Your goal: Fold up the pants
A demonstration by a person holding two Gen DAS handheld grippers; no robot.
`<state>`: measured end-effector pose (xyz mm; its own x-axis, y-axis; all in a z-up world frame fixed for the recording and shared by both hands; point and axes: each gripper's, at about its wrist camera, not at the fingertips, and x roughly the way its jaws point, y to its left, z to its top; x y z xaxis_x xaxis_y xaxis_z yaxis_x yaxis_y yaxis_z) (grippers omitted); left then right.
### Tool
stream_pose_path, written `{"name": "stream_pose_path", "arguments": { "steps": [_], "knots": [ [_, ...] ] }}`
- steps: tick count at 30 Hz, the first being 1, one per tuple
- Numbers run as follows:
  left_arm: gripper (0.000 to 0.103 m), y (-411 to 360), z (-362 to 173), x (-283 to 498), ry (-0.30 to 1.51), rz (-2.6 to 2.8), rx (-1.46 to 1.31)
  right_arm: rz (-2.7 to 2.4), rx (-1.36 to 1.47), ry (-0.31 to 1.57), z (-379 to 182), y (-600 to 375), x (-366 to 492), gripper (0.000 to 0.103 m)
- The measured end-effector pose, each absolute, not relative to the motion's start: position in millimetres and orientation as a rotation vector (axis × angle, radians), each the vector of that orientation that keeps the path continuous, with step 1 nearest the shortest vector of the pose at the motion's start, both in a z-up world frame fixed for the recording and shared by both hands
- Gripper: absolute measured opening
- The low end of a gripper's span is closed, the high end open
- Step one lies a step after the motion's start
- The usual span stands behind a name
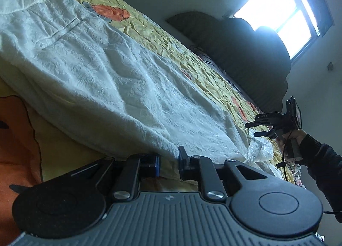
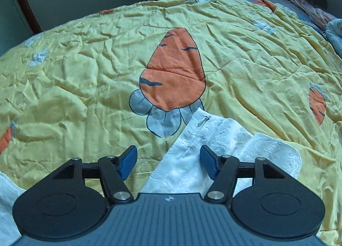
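White textured pants lie spread along a bed, on a crumpled yellow quilt printed with orange carrots. Dark bedding is piled at the far end beneath a bright window, well clear of the cloth. In the left wrist view the left gripper sits low at the near edge of the pants, its jaws a narrow gap apart with the fabric edge just ahead of them; I cannot tell whether they pinch it. The right gripper points steeply down over a crumpled end of the pants, jaws about half open and empty, one pad over the cloth. A dark-sleeved hand holds it.
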<state>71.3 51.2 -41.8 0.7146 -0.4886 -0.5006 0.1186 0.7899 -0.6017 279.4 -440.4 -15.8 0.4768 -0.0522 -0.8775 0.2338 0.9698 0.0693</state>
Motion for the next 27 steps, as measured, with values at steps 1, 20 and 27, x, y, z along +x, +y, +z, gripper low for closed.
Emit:
{"name": "stream_pose_path", "arguments": {
  "steps": [1, 20, 27],
  "knots": [
    [0.028, 52.6, -42.5, 71.2, 0.701, -0.36, -0.58, -0.188, 0.184, 1.072, -19.6, -441.3, 281.5, 0.058],
    [0.028, 58.6, -45.3, 70.3, 0.705, -0.377, -0.622, -0.147, 0.56, 0.855, -6.7, -503.6, 233.8, 0.008],
    [0.028, 60.4, -46.9, 71.0, 0.708, -0.381, -0.636, -0.071, 0.727, 0.616, 34.1, -533.0, 148.1, 0.008]
  ]
}}
